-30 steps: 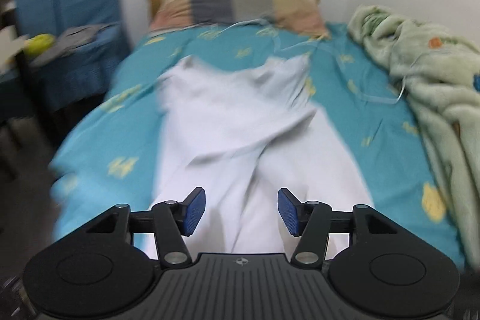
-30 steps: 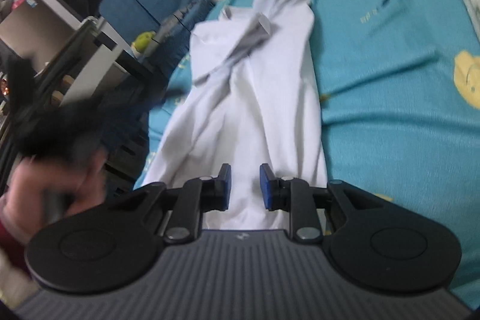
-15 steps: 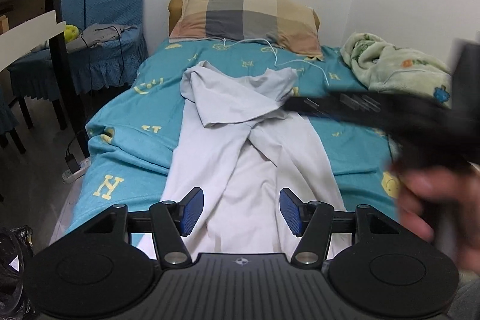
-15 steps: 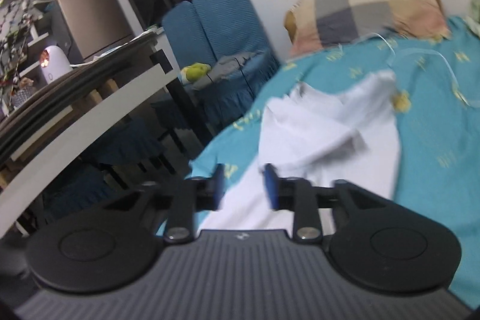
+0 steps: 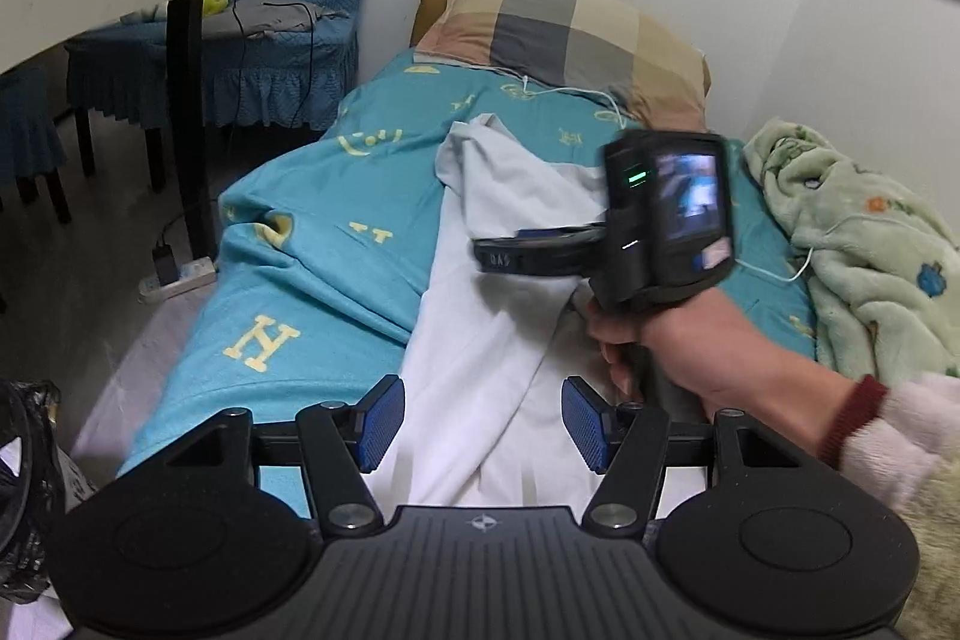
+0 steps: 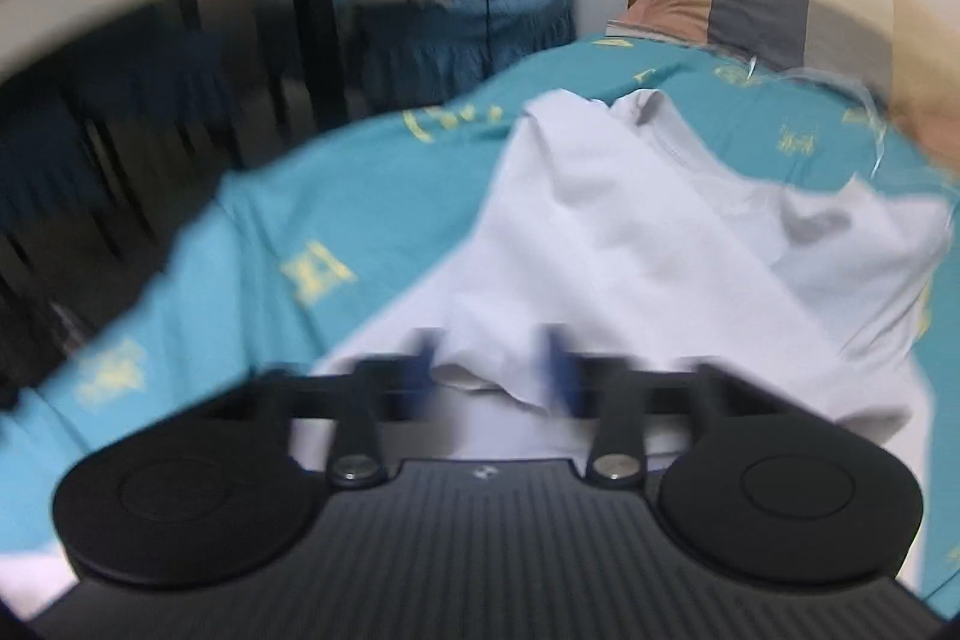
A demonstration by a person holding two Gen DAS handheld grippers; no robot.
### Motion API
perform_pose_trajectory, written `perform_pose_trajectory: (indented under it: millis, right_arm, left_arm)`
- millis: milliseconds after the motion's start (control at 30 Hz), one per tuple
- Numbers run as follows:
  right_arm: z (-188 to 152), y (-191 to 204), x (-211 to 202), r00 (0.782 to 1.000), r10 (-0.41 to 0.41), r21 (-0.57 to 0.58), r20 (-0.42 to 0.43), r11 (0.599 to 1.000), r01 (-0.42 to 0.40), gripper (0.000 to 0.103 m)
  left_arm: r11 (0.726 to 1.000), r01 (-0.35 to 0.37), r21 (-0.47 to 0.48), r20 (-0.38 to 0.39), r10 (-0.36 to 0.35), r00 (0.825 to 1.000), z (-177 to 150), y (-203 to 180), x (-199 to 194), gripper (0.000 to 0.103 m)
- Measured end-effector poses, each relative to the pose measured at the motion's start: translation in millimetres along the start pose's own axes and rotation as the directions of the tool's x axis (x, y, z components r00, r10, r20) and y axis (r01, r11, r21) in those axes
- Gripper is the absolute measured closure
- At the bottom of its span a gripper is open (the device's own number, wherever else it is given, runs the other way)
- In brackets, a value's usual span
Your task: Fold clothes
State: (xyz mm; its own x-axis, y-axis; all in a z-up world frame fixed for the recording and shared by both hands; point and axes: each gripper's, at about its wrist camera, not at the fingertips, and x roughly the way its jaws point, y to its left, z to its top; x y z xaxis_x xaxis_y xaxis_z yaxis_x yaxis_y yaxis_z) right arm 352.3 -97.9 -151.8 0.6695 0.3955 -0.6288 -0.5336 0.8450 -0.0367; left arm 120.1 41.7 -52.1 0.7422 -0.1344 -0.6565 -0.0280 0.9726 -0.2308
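A white garment (image 5: 492,340) lies lengthwise on the teal bed cover (image 5: 312,244), its far end folded back over itself. My left gripper (image 5: 483,430) is open and empty above the garment's near end. The right gripper device (image 5: 666,226) shows in the left wrist view, held in a hand over the garment's middle. In the blurred right wrist view my right gripper (image 6: 492,376) is open above a raised fold of the white garment (image 6: 630,244).
A checked pillow (image 5: 570,34) lies at the bed's head. A green blanket (image 5: 870,256) is bunched along the right side. Blue-covered chairs (image 5: 288,40) and a dark table leg (image 5: 192,100) stand left of the bed. A white cable (image 5: 576,91) crosses the cover.
The right gripper swung in over the middle of the garment and its jaws opened wider. My left gripper pulled back slightly and stayed open.
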Motion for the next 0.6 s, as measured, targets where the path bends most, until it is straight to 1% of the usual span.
perform_pose_trajectory:
  millis: [67, 100, 167, 233, 300, 367, 400, 467, 500, 600]
  right_arm:
    - [9.5, -10.0, -5.3, 0.999, -0.03, 0.016, 0.046, 0.999, 0.029, 0.097]
    - [17.0, -19.8, -11.4, 0.995, -0.047, 0.048, 0.085, 0.998, 0.043, 0.097]
    - [33.3, -48.1, -20.1, 0.985, -0.096, 0.147, 0.145, 0.986, 0.074, 0.097]
    - [48.2, -81.1, -25.1, 0.971, -0.159, 0.261, 0.18, 0.959, 0.108, 0.097]
    - [53.5, -119.2, -20.5, 0.958, -0.237, 0.378, 0.163, 0.912, 0.161, 0.097]
    - [47.1, -157.2, -10.4, 0.949, -0.294, 0.485, 0.115, 0.85, 0.205, 0.097]
    - [39.0, -172.1, -2.4, 0.95, -0.3, 0.523, 0.087, 0.826, 0.212, 0.097]
    - [19.2, -195.1, 14.9, 0.957, -0.287, 0.572, 0.037, 0.792, 0.216, 0.097]
    - [10.6, -202.0, 22.5, 0.96, -0.278, 0.585, 0.02, 0.782, 0.214, 0.097]
    - [-7.9, -204.0, 39.0, 0.968, -0.25, 0.593, 0.011, 0.781, 0.195, 0.096]
  left_arm:
    - [1.0, 0.013, -0.009, 0.007, -0.013, 1.0, -0.8, 0.4, -3.2, 0.042]
    - [1.0, 0.02, -0.011, 0.01, -0.019, 1.0, -1.6, 0.1, -4.6, 0.042]
    - [0.999, 0.029, -0.013, 0.009, -0.029, 1.0, -2.7, -0.8, -5.7, 0.042]
    - [0.999, 0.038, -0.013, 0.005, -0.038, 0.999, -3.3, -2.5, -4.7, 0.042]
    - [0.999, 0.04, -0.006, 0.002, -0.04, 0.999, -3.0, -4.3, -1.8, 0.042]
    - [0.999, 0.035, 0.002, -0.007, -0.035, 0.999, -3.1, -6.1, 3.7, 0.041]
    - [0.999, 0.033, 0.006, -0.015, -0.033, 0.999, -3.4, -6.8, 7.8, 0.041]
    - [1.0, 0.028, 0.011, -0.033, -0.028, 0.999, -4.7, -7.4, 15.9, 0.041]
    - [1.0, 0.026, 0.011, -0.042, -0.025, 0.999, -5.2, -7.4, 20.2, 0.041]
    - [1.0, 0.014, 0.012, -0.063, -0.013, 0.998, -6.0, -6.7, 30.0, 0.041]
